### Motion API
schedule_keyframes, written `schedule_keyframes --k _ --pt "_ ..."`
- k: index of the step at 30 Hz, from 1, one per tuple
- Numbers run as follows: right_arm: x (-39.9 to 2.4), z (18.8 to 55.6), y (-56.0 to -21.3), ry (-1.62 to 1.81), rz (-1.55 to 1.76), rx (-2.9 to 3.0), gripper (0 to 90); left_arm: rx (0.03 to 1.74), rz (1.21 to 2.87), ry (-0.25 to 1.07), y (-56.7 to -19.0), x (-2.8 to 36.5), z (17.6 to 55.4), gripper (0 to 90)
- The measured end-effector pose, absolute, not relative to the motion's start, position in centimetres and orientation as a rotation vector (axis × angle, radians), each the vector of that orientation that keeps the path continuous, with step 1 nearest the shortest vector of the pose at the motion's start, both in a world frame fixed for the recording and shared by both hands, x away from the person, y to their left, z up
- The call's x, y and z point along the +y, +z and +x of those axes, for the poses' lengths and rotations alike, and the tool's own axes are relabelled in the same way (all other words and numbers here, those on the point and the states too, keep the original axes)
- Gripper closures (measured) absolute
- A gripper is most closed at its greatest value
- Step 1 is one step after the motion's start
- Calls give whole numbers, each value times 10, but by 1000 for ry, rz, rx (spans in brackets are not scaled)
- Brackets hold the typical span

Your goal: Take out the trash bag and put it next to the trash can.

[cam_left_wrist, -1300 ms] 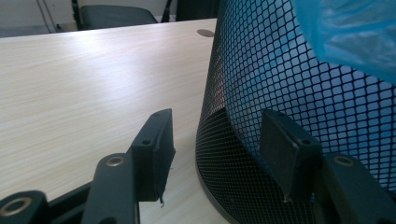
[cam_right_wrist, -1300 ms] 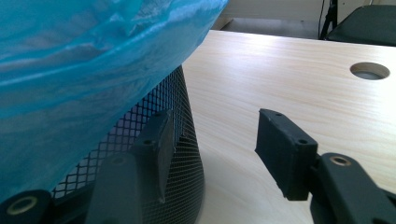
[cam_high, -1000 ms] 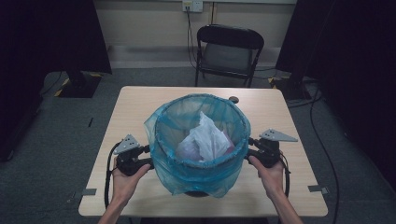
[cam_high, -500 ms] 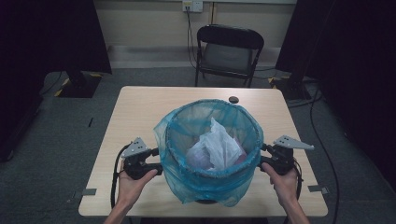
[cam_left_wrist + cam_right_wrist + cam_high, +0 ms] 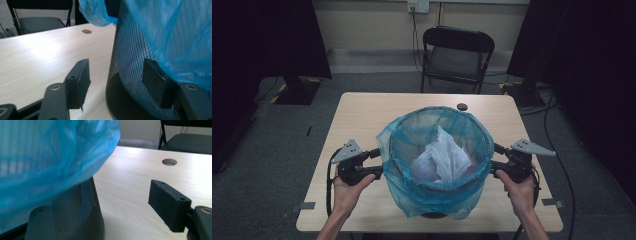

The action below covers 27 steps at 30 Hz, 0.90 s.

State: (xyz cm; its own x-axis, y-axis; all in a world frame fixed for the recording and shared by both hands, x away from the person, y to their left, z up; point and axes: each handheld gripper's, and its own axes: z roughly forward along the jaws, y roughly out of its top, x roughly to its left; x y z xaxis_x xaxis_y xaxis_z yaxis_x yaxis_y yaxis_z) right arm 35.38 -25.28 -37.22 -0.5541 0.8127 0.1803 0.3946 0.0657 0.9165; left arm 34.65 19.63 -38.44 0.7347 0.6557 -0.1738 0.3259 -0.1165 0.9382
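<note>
Bare table (image 5: pixel 362 115) left, right and beyond the blue-lined mesh bin (image 5: pixel 437 165), central obstacle.

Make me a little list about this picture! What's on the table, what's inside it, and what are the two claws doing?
Table: light wood table with a round hole
On it: black mesh bin lined with a blue bag
Inside: crumpled white plastic
Left claw: open, at the bin's left side, one jaw against the mesh
Right claw: open, at the bin's right side
Behind the table: black folding chair
</note>
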Motion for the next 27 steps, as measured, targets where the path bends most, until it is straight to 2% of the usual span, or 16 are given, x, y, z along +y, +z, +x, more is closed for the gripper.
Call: schedule_keyframes --k 3,7,10,13,16,18,21,27 --pt "-252 353 -366 1512 1177 1950 326 779 1687 345 -374 197 346 364" --pt "-252 348 -358 1561 1131 1942 482 755 1663 362 -359 198 344 374" --pt "-254 344 -352 1613 1092 1942 611 717 1651 356 -353 197 342 494" --pt "-254 343 -345 1648 1046 1955 733 702 1664 387 -347 195 339 696" --pt "-255 343 -338 1676 1022 1943 829 683 1624 311 -342 197 340 859" --pt "-256 344 -333 1692 1015 1933 861 656 1630 297 -339 198 341 900" --pt "-255 344 -326 1708 997 1932 895 641 1635 288 -334 197 338 900" --pt "-255 349 -314 1721 991 1919 900 632 1619 310 -323 198 337 900"
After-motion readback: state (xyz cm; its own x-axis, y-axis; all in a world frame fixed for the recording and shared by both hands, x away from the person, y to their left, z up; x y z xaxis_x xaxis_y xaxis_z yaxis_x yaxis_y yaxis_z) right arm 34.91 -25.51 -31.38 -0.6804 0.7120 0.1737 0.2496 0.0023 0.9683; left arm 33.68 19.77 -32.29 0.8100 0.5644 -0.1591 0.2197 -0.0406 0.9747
